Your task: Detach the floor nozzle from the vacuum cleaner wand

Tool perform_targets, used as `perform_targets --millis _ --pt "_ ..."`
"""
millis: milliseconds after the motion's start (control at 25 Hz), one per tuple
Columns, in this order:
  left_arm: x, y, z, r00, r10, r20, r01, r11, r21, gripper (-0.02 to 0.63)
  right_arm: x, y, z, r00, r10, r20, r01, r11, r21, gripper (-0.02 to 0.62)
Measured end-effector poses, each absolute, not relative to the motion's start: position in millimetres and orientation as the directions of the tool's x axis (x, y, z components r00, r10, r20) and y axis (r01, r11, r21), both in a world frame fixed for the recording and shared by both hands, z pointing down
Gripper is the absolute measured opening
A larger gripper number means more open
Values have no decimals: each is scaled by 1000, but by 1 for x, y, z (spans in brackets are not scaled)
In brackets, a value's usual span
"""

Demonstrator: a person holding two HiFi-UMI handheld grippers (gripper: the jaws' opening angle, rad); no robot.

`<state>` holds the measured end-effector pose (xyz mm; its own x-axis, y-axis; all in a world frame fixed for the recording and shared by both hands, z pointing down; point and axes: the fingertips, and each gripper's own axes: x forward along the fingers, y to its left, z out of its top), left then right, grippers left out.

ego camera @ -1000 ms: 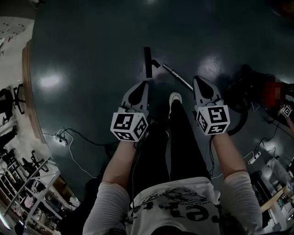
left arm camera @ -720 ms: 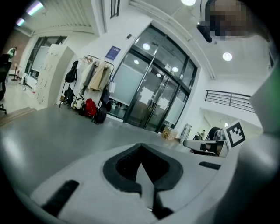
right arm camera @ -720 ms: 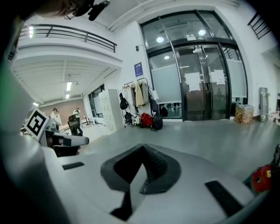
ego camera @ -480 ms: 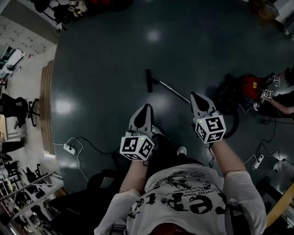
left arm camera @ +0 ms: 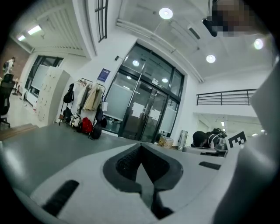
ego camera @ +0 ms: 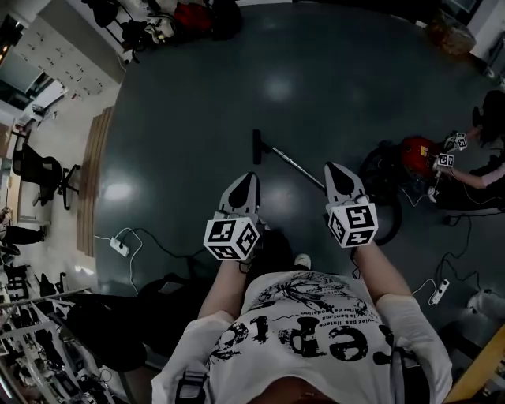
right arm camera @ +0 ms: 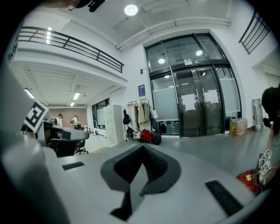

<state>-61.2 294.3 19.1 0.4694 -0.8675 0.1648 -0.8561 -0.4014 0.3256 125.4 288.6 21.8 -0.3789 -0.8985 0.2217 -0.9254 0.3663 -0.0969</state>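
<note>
Wand [ego camera: 293,165] between nozzle [ego camera: 256,146], red canister [ego camera: 417,150]

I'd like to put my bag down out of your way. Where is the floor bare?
Bare floor lies beyond the floor nozzle, up to the bags at the far side, and between the nozzle and the power strip at left. The right is crowded: red vacuum body, cables, another person.

My light grey left gripper [ego camera: 246,177] and right gripper [ego camera: 332,167] carry black-and-white square-patterned cubes. The flat floor nozzle [ego camera: 256,146] is black, the metal wand [ego camera: 292,163] silver, the glossy floor [ego camera: 197,102] dark teal.
</note>
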Motion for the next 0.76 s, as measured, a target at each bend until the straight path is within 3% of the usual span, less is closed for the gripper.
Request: perform_targets --millis 760 --pt "-42 315 -13 368 -918 150 -920 -336 199 5 136 310 5 -453 -878 154 -891 447 -75 1"
